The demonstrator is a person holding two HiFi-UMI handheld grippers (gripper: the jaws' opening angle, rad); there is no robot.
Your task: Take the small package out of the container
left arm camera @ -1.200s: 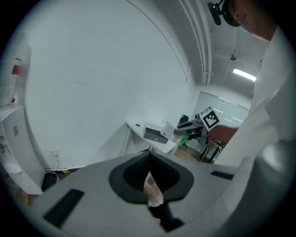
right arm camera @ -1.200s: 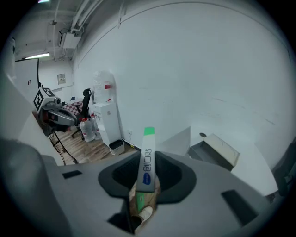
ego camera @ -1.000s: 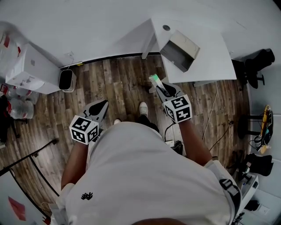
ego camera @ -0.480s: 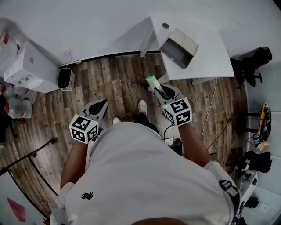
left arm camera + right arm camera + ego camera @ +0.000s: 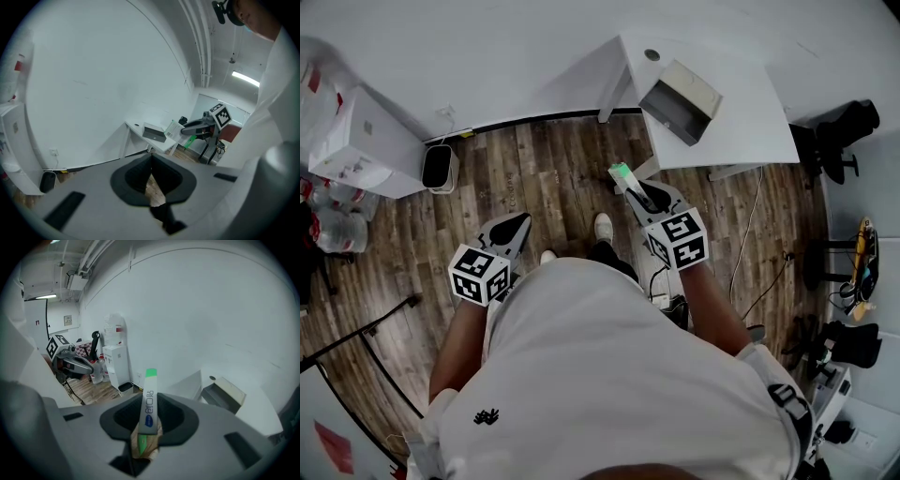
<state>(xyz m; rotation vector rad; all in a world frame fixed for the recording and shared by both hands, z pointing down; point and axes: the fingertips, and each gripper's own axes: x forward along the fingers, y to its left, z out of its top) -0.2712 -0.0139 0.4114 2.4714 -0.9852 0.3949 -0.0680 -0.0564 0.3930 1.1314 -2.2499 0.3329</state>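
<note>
My right gripper (image 5: 639, 194) is shut on the small package (image 5: 623, 173), a flat white strip with green ends, and holds it in the air over the wooden floor, left of the table. In the right gripper view the package (image 5: 149, 399) stands upright between the jaws of the right gripper (image 5: 146, 420). The container (image 5: 680, 101), an open grey box, sits on the white table (image 5: 741, 122); it also shows as a container (image 5: 224, 394) to the package's right. My left gripper (image 5: 517, 223) hangs low at the left, its jaws shut on nothing (image 5: 151, 176).
A black bin (image 5: 439, 169) stands by the wall, with a white cabinet (image 5: 361, 145) to its left. A black office chair (image 5: 848, 136) is past the table's right end. Cables trail on the floor under the table. My own feet are below the grippers.
My right gripper has drifted slightly left with the package, away from the table. The left gripper has stayed put.
</note>
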